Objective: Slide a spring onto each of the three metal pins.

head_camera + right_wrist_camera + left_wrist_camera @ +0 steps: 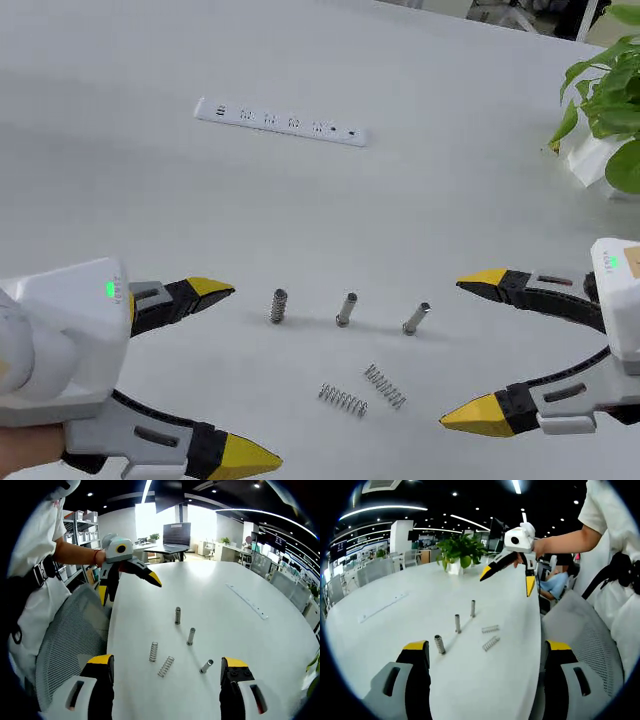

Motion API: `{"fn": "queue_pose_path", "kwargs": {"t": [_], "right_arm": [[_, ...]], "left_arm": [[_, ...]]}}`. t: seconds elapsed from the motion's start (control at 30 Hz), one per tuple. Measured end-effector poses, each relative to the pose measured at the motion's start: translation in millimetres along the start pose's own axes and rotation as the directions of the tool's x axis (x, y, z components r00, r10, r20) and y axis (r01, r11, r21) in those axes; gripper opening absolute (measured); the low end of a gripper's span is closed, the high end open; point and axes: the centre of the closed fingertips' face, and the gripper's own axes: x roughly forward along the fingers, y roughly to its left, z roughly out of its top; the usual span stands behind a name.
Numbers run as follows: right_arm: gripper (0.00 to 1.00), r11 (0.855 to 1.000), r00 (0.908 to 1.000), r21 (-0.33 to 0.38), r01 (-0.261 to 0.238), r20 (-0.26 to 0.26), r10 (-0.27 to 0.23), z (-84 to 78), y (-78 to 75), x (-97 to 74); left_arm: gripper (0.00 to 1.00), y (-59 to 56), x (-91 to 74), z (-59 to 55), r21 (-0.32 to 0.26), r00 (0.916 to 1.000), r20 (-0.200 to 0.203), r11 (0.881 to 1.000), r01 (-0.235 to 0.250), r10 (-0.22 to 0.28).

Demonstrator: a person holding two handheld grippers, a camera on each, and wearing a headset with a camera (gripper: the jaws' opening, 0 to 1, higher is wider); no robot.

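Three short metal pins stand in a row on the white table (120, 150). The left pin (279, 305) wears a spring; the middle pin (346, 309) and the right pin (416, 318) are bare. Two loose springs (343, 400) (385, 386) lie just in front of them. My left gripper (245, 375) is open at the left of the row, holding nothing. My right gripper (453, 352) is open at the right, also holding nothing. The left gripper view has the sprung pin (439, 644) nearest; the right gripper view has it farthest (177, 615), behind the loose springs (153, 651) (166, 666).
A white power strip (281, 121) lies farther back on the table. A potted plant (605, 100) stands at the far right edge. A grey mesh chair (70, 630) sits at the table's near side, by the person.
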Motion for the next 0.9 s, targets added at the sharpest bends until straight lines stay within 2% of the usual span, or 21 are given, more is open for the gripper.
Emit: {"fn": "queue_pose_path", "kwargs": {"t": [0.13,0.3,0.5,0.67,0.7,0.77,0.8,0.87,0.9], "right_arm": [[0.91,0.999,0.9983,0.042,0.025,0.052,-0.027,-14.3,-0.9,-8.2],[0.96,0.996,0.9951,0.072,0.049,0.082,-0.055,-31.1,-1.5,-16.5],[0.94,0.991,0.9907,0.109,0.08,0.101,-0.091,-44.9,-0.3,-27.0],[0.93,0.985,0.9858,0.137,0.101,0.119,-0.118,-54.7,2.3,-34.4],[0.93,0.984,0.9843,0.143,0.105,0.126,-0.123,-56.3,3.0,-35.9],[0.92,0.982,0.9828,0.15,0.113,0.129,-0.133,-59.8,3.1,-38.7],[0.92,0.981,0.9819,0.154,0.115,0.132,-0.136,-60.6,3.0,-40.0],[0.91,0.98,0.9797,0.161,0.121,0.139,-0.144,-62.2,2.7,-42.7],[0.91,0.979,0.979,0.162,0.124,0.141,-0.147,-62.5,2.7,-43.5]], "left_arm": [[0.94,-3.2,6.9,-0.8,0.018,0.9995,-0.03,1.0,0.015,-0.014],[0.93,-7.8,15.2,-3.1,0.043,0.9972,-0.069,0.998,0.034,-0.031],[0.88,-10.5,29.5,-6.9,0.067,0.9918,-0.115,0.996,0.063,-0.055],[0.8,-10.9,48.2,-17.2,0.098,0.9777,-0.192,0.99,0.106,-0.085],[0.77,-9.8,52.9,-21.5,0.099,0.9721,-0.217,0.989,0.113,-0.089],[0.71,-10.8,59.0,-27.9,0.138,0.9592,-0.265,0.981,0.14,-0.099],[0.67,-10.6,62.2,-29.8,0.141,0.9564,-0.275,0.98,0.141,-0.098],[0.61,-8.4,68.3,-37.8,0.153,0.9421,-0.324,0.978,0.144,-0.088],[0.56,-8.0,71.0,-39.1,0.161,0.9388,-0.334,0.976,0.145,-0.085]]}}
